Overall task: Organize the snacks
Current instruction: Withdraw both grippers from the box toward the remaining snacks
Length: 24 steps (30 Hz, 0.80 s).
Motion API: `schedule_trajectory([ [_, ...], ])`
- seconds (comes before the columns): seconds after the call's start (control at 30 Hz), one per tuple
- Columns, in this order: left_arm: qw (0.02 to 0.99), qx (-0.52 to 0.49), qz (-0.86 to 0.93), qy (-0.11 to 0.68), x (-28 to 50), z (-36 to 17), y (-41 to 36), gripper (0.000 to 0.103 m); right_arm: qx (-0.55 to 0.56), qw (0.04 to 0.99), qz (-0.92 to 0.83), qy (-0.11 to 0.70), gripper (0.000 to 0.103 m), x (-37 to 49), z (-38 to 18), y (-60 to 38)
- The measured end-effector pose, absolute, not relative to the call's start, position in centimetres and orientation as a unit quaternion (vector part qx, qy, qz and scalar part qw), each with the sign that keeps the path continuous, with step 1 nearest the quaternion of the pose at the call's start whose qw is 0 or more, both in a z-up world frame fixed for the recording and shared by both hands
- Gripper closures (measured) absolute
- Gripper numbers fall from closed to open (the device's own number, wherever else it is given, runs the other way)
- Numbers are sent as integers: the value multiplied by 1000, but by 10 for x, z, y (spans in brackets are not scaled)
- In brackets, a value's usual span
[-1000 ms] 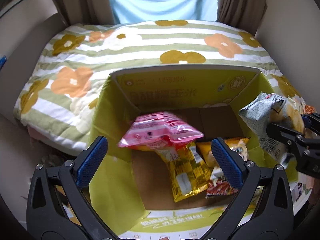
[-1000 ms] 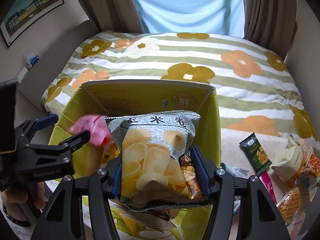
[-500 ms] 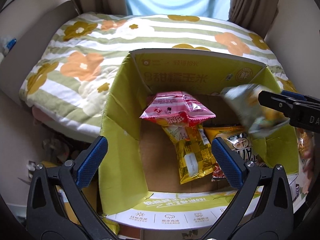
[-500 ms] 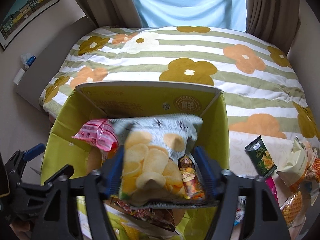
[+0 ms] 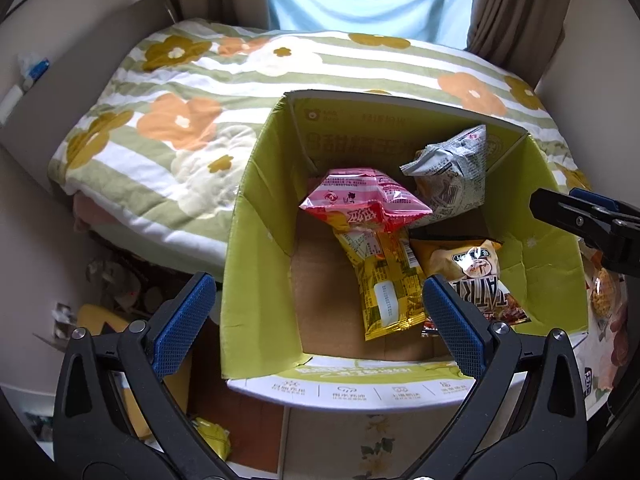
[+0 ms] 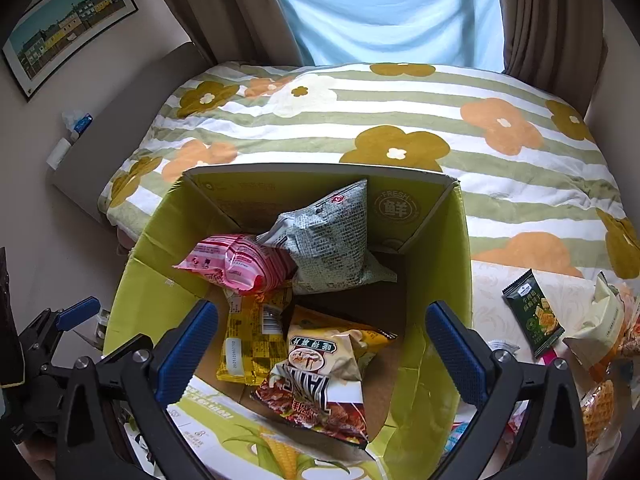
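An open yellow-green cardboard box (image 5: 256, 240) (image 6: 436, 272) holds several snack bags. A grey chip bag (image 5: 452, 176) (image 6: 332, 240) leans against the far wall. A pink bag (image 5: 360, 200) (image 6: 236, 260) lies beside it, over a yellow bag (image 5: 380, 280) (image 6: 248, 340) and a brown-orange bag (image 5: 476, 272) (image 6: 324, 364). My left gripper (image 5: 320, 320) is open and empty above the box's near left. My right gripper (image 6: 320, 340) is open and empty above the box; it also shows in the left wrist view (image 5: 584, 220).
The box stands against a bed with a flowered striped quilt (image 6: 380, 120). More snack packets, among them a dark green one (image 6: 532, 316), lie on a surface right of the box. Clutter lies on the floor left of the box (image 5: 120, 288).
My right gripper opened and let go of the grey chip bag, which dropped into the box's far side. The pink bag landed in the box. The left gripper drew back.
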<state>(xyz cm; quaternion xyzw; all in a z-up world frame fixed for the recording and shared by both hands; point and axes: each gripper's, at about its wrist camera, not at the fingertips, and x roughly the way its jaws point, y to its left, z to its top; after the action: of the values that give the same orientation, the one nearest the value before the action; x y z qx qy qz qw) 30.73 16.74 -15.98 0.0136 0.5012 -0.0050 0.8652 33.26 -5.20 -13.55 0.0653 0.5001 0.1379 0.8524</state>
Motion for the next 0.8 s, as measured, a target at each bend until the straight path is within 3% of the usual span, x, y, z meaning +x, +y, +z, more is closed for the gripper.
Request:
schedule_trajectory([
  [0.4,878,17,-46,476,285,-136,151,0,57,870,116,475,0,289,-103,-69],
  [0.8,884,36,-128,448,268,-113,86,0,62,898,38,435,0,226,-73,-138],
])
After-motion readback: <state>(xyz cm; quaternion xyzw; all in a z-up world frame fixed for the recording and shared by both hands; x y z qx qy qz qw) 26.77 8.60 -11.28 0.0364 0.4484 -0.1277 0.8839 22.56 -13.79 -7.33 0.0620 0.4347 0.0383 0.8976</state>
